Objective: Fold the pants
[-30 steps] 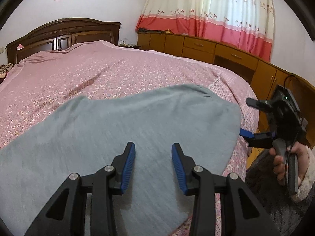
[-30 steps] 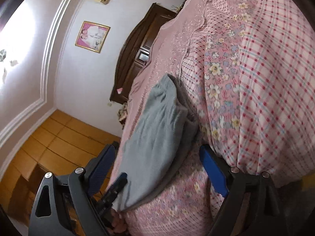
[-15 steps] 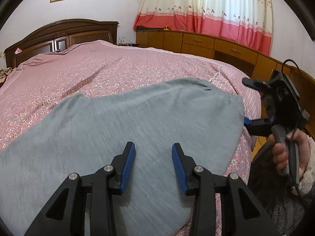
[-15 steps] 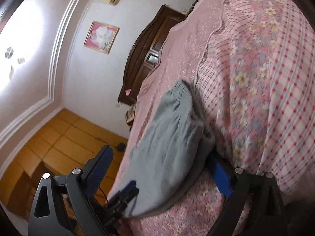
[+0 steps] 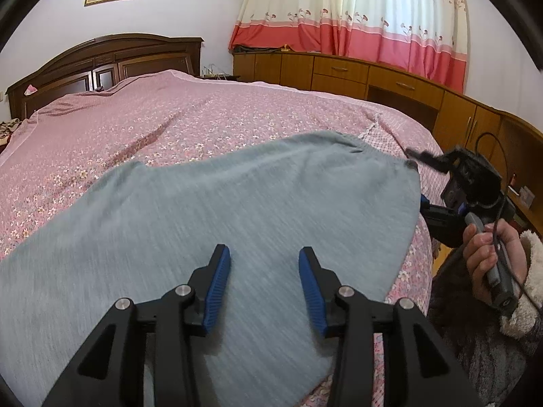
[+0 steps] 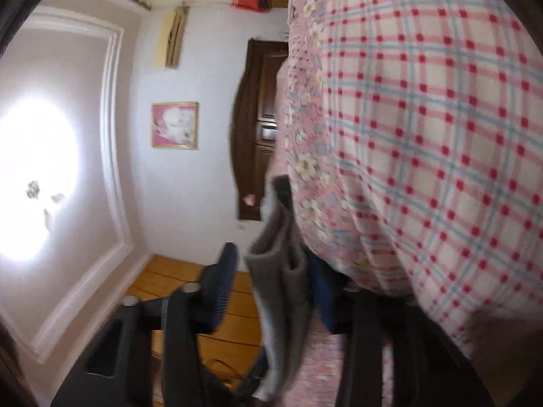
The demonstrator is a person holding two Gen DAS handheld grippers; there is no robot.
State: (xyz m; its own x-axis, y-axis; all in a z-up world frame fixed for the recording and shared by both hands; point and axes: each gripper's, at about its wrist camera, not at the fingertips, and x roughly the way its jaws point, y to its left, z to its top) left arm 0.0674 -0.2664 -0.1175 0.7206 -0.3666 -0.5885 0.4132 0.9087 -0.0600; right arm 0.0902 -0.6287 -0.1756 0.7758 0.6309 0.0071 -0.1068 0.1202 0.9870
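We see the grey pants spread flat on the bed, long axis running left to right. The left tongs hover released above the cloth. The right tongs sit at the right-hand end, jaws apart astride the bunched edge, nearer to it; a second ago that edge lay further ahead of them

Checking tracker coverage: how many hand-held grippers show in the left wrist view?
2: left hand-held gripper bottom centre over the grey pants; right hand-held gripper at the pants' right edge.
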